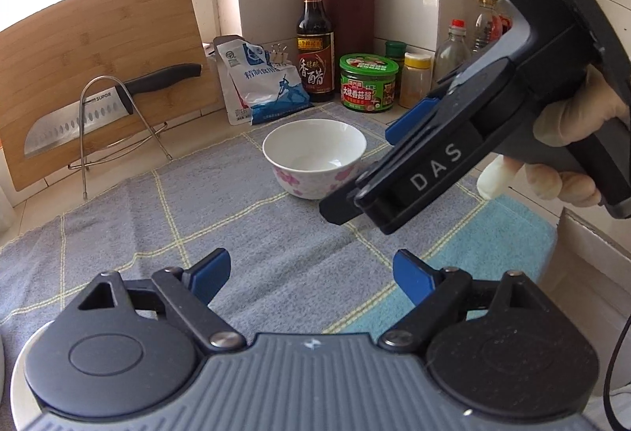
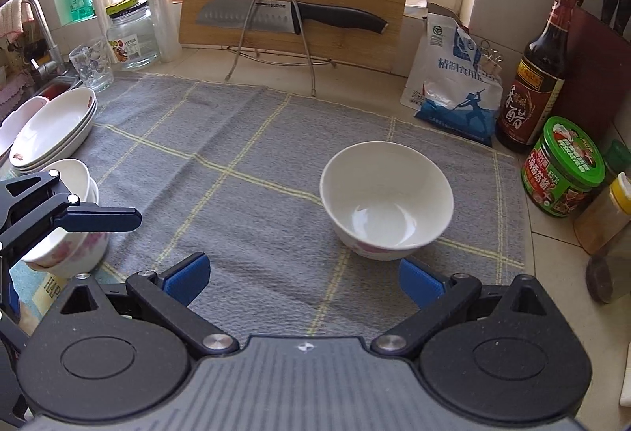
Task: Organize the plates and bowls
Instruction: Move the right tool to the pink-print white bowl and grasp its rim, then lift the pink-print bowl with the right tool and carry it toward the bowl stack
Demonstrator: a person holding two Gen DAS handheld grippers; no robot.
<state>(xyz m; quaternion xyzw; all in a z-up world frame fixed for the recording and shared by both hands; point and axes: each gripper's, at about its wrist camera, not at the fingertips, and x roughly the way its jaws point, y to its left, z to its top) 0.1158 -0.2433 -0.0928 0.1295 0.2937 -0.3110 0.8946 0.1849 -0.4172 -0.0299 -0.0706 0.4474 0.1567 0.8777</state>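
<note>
Right hand-held gripper [image 2: 301, 279] half-open, empty, approaching the lone bowl [image 2: 386, 198]; left hand-held gripper [image 1: 311, 279] the same. Next: straddle the rim, close, carry to the left stack [image 2: 65, 218].

White bowl [image 2: 386, 200] with pink, seemingly floral outside; grey cloth [image 2: 244, 170], yellow grid lines.

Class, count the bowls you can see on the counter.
3: one bowl alone on the grey cloth; two stacked bowls at its left edge beside the plates. More may be hidden.
</note>
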